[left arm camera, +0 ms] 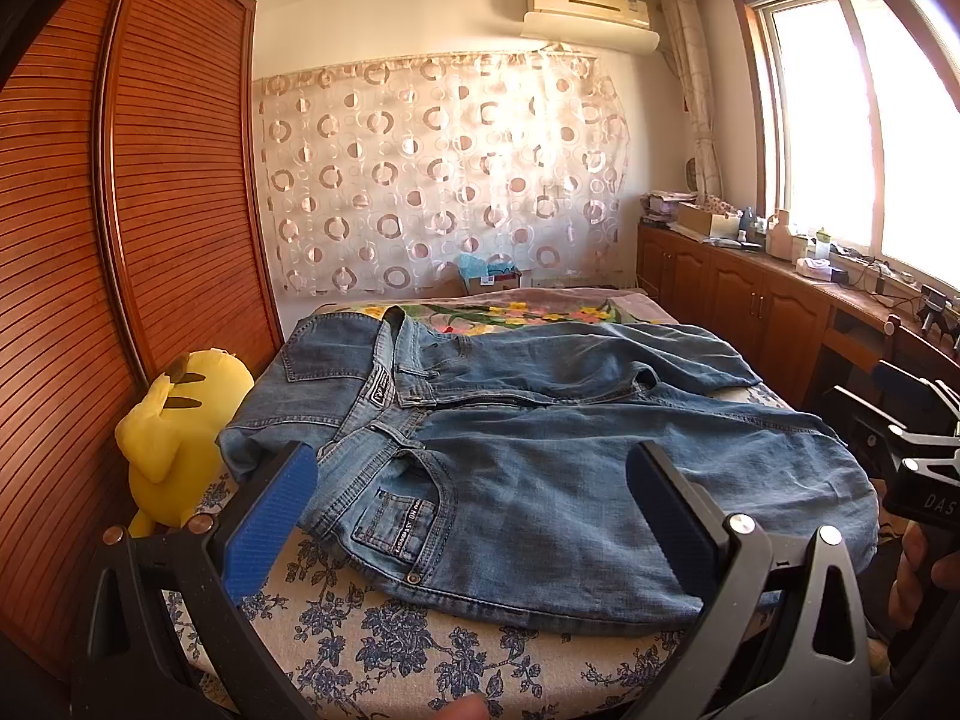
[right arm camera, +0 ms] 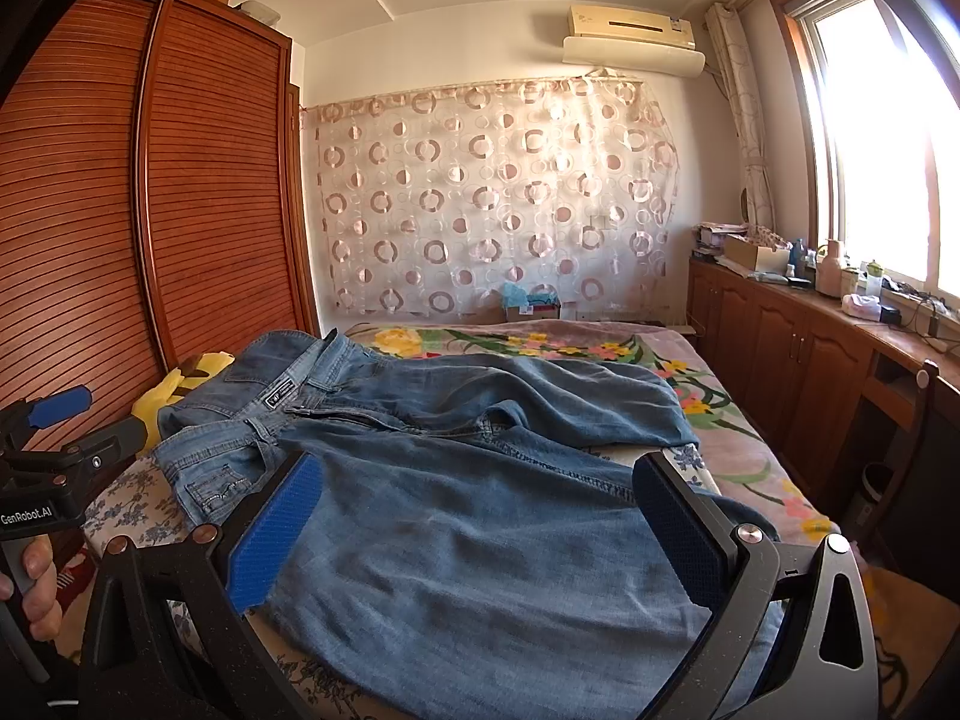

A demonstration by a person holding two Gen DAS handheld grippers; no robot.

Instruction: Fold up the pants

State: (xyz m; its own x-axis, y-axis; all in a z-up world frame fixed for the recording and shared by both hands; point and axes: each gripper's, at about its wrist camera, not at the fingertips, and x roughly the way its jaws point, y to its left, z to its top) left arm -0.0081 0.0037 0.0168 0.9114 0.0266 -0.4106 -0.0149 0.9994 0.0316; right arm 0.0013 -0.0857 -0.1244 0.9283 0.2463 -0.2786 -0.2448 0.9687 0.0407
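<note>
Left gripper point(left arm camera: 474, 516), released: its two blue-padded fingers stand wide apart above the near edge of the bed point(left arm camera: 372, 636), framing the front pocket and upper thigh of the jeans point(left arm camera: 540, 468) without touching the cloth. Right gripper point(right arm camera: 474, 534), likewise released: its fingers spread over the near leg of the jeans, closer to the bed's right side, and grasp nothing.

The jeans lie spread flat across the near half of the bed, front side up. The waistband points toward the left edge, the legs run toward the right edge. The far leg lies angled across the floral blanket point(right arm camera: 540, 342); the near leg lies along the near edge, over the blue-flowered sheet point(left arm camera: 420, 648).

A yellow plush toy point(left arm camera: 174, 420) sits at the bed's near left corner, against the slatted wardrobe point(left arm camera: 150, 180) and just beside the waistband; whether it touches the denim cannot be told from either view.

A hand point(right arm camera: 33, 588) holds the left gripper's handle at the left edge of the right wrist view. Cabinets point(right arm camera: 780, 360) under the window run along the right wall.
</note>
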